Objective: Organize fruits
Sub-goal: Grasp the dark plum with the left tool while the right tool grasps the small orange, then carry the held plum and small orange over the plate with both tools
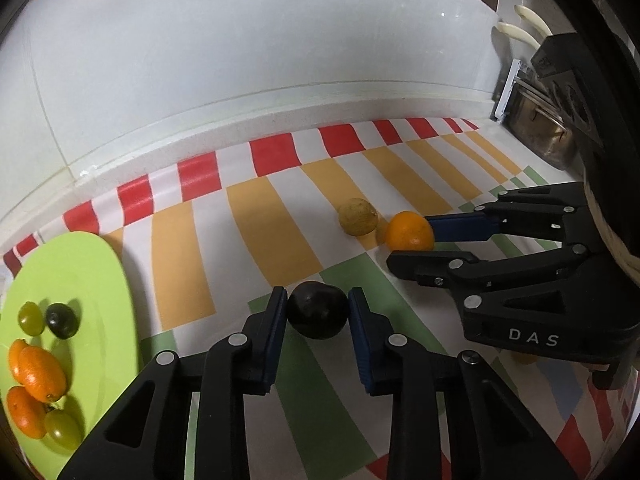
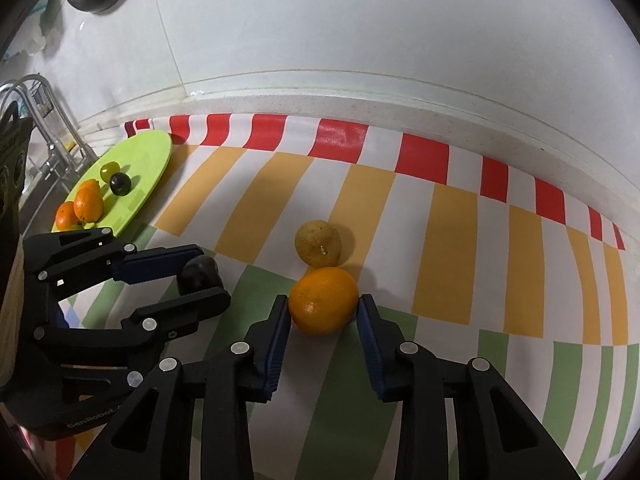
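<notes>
Your left gripper (image 1: 318, 316) is clamped on the dark fruit (image 1: 317, 310) and your right gripper (image 2: 324, 308) on the orange (image 2: 323, 300), both on the striped cloth (image 2: 444, 240) w/ the green plate (image 1: 80, 272) far left, so lifting fast could pop either round fruit out, or nudge the yellow fruit (image 2: 318, 243) touching the orange.

Both grippers, left gripper (image 1: 318, 316) and right gripper (image 2: 324, 316): black linkage fingers, blue ribbed pads, silver pivot screws; white "DAS" lettering.

Close, downward wrist views, shared cloth (image 1: 256, 216)

White tiled wall (image 2: 360, 20), striped cloth (image 2: 440, 240) on counter, faucet (image 2: 40, 112) left
</notes>
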